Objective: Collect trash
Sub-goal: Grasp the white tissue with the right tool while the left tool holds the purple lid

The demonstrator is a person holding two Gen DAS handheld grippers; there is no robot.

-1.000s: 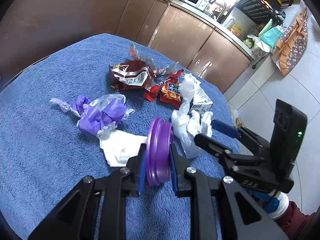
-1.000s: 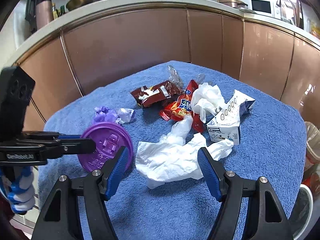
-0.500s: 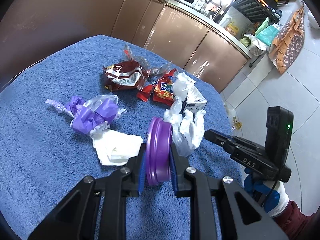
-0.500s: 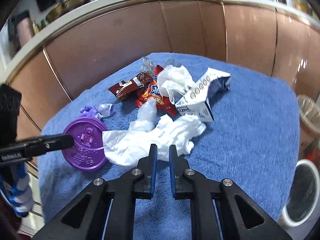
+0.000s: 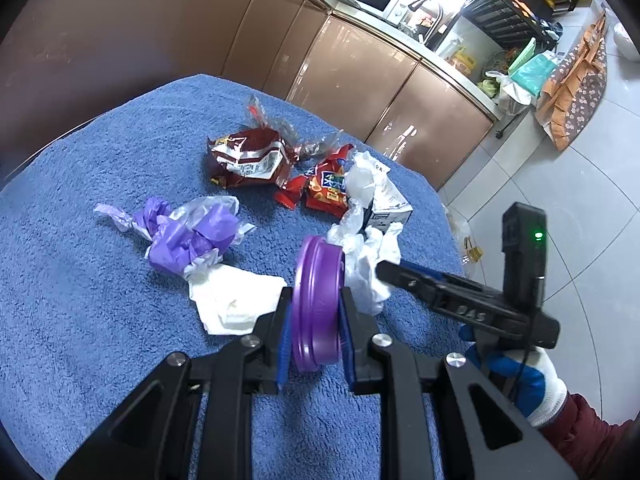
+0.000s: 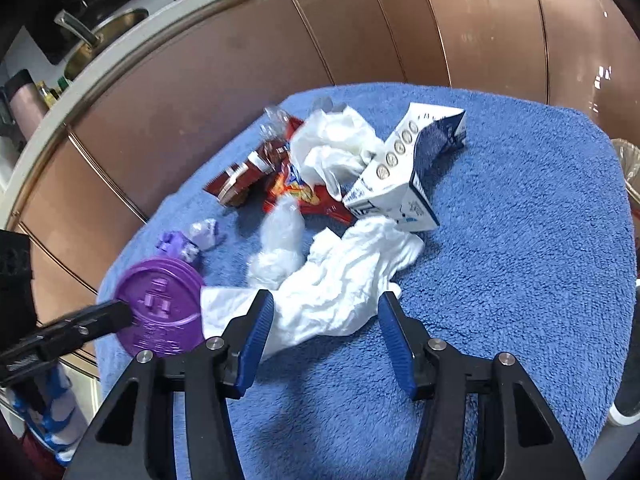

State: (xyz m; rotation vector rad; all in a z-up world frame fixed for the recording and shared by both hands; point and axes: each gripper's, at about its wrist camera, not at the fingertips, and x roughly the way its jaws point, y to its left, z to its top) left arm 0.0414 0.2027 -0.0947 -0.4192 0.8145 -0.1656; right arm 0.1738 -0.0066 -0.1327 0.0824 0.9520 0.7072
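My left gripper [image 5: 314,332] is shut on a purple round lid [image 5: 318,300], held on edge just above the blue towel-covered table [image 5: 80,320]; the lid also shows in the right wrist view [image 6: 160,308]. My right gripper [image 6: 324,332] is open, its fingers straddling the near end of crumpled white plastic [image 6: 340,284]. Behind it lie a white and blue carton [image 6: 404,176], a red snack wrapper [image 5: 326,190], a dark red wrapper [image 5: 248,158], crumpled purple plastic [image 5: 188,236] and a white tissue [image 5: 232,300].
Copper-coloured kitchen cabinets [image 6: 280,48] curve round the far side of the table. A bin with a liner [image 6: 628,160] stands off the table's right edge. The table's edge [image 5: 448,216] drops to a tiled floor [image 5: 580,184].
My right gripper was open, shut half a second ago, and is open again over the white plastic. My left gripper has kept hold of the purple lid, barely moving.
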